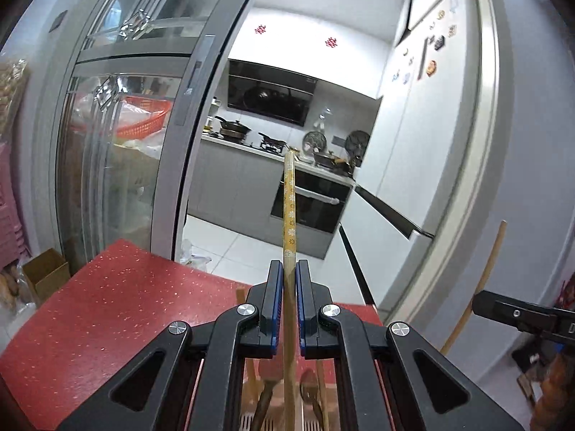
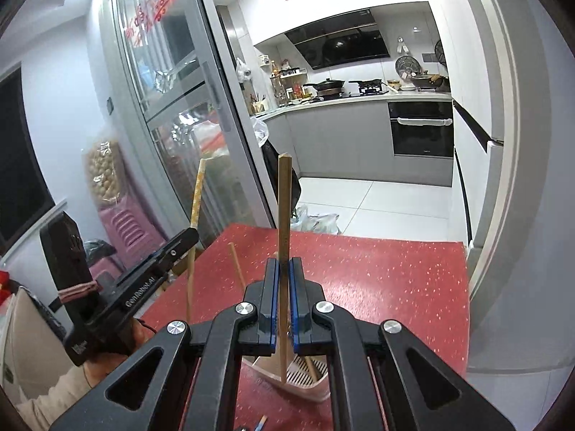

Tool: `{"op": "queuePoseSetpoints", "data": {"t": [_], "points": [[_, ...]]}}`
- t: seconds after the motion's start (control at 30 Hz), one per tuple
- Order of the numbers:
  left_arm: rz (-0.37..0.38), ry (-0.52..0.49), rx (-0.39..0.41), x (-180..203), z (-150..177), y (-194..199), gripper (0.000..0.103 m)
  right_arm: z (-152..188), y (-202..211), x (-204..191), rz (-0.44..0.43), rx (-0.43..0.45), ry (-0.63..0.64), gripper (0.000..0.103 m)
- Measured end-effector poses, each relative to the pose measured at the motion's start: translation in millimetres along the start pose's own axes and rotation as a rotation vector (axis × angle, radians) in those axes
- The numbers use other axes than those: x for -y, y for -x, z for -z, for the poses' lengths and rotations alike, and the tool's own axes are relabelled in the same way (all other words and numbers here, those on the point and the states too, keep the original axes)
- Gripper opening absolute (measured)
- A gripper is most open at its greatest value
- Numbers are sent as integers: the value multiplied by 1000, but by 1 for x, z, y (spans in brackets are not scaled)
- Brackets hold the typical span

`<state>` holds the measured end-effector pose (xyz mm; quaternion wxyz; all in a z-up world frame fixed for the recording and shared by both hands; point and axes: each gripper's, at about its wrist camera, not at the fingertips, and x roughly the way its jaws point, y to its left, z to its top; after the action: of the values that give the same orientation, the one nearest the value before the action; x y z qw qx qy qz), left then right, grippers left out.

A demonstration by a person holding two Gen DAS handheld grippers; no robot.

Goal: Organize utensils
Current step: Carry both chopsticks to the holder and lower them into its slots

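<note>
A red speckled tabletop (image 2: 377, 280) stands before an open grey-framed glass sliding door (image 2: 201, 115). Beyond that door lie a white tiled floor (image 2: 377, 201), grey kitchen cabinets (image 2: 334, 136), a black built-in oven (image 2: 422, 129) and a black range hood (image 2: 341, 45).

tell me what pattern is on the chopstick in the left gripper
Yellow with small white flowers on the upper part of the chopstick; clearest in the left wrist view.

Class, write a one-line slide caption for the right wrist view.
Right gripper clamps an upright chopstick above a utensil holder on the red table.
</note>
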<state>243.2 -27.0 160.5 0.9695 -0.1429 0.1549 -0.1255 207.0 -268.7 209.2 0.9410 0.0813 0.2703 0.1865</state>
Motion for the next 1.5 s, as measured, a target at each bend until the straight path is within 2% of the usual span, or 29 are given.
{"op": "queuePoseSetpoints", "data": {"t": [0.33,0.57,0.83,1.13,1.5], "points": [[-49,0,82,2,23,-43,33,11,-45,10,41,9,44,6],[-79,-41,80,5,42,-60,33,31,-59,10,57,11,91,6],[-115,-135,25,7,61,-52,33,55,-75,15,59,-62,89,6],[-144,-141,-84,-5,74,-49,33,56,-95,19,54,-128,41,6],[-159,-141,-168,-8,74,-28,33,55,-106,19,39,-173,-7,8]]}}
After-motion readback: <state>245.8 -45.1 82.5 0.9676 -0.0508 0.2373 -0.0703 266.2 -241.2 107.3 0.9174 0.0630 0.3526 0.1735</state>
